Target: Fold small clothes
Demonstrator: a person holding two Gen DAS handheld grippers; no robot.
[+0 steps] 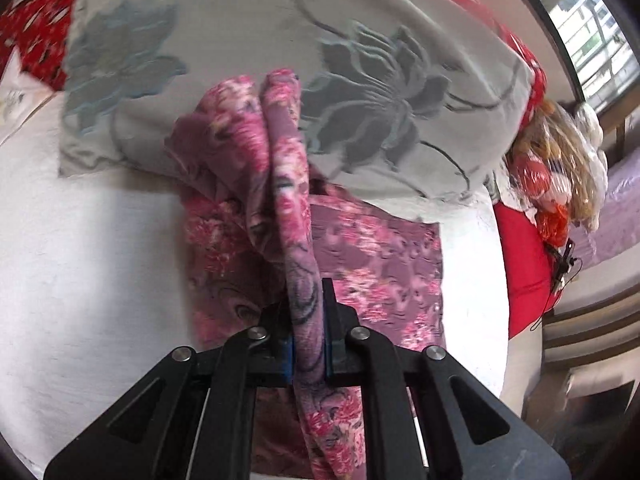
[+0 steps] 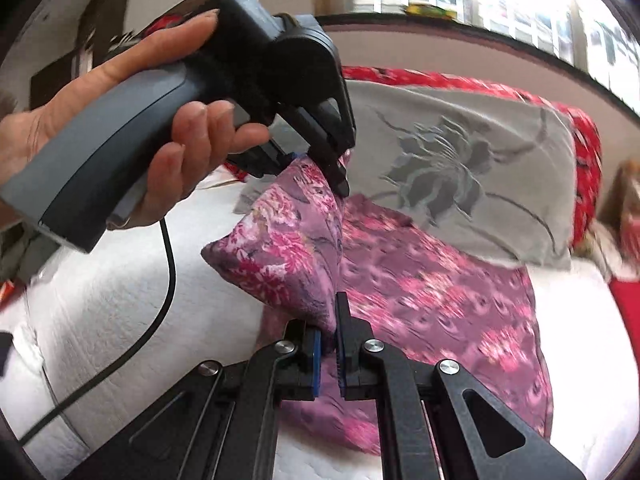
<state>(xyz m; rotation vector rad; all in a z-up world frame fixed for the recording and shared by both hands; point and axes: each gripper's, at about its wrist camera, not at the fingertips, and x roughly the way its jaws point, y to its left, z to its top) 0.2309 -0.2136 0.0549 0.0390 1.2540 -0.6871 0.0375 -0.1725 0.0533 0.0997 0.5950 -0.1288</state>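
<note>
A pink and purple floral garment (image 1: 372, 264) lies on a white bed cover (image 1: 100, 240). My left gripper (image 1: 309, 320) is shut on a bunched edge of the garment and holds it up off the bed. In the right wrist view the garment (image 2: 432, 288) spreads to the right, and a lifted fold of it (image 2: 280, 248) hangs between both grippers. My right gripper (image 2: 329, 344) is shut on the near corner of that fold. The left gripper (image 2: 320, 164), held by a hand (image 2: 132, 120), pinches the far corner above.
A grey pillow with a dark flower print (image 1: 280, 60) lies behind the garment, also in the right wrist view (image 2: 472, 168). Red floral bedding (image 2: 460, 80) lies beyond it. A red cloth and plastic bags (image 1: 552, 176) sit at the right. A black cable (image 2: 160, 300) hangs from the left gripper.
</note>
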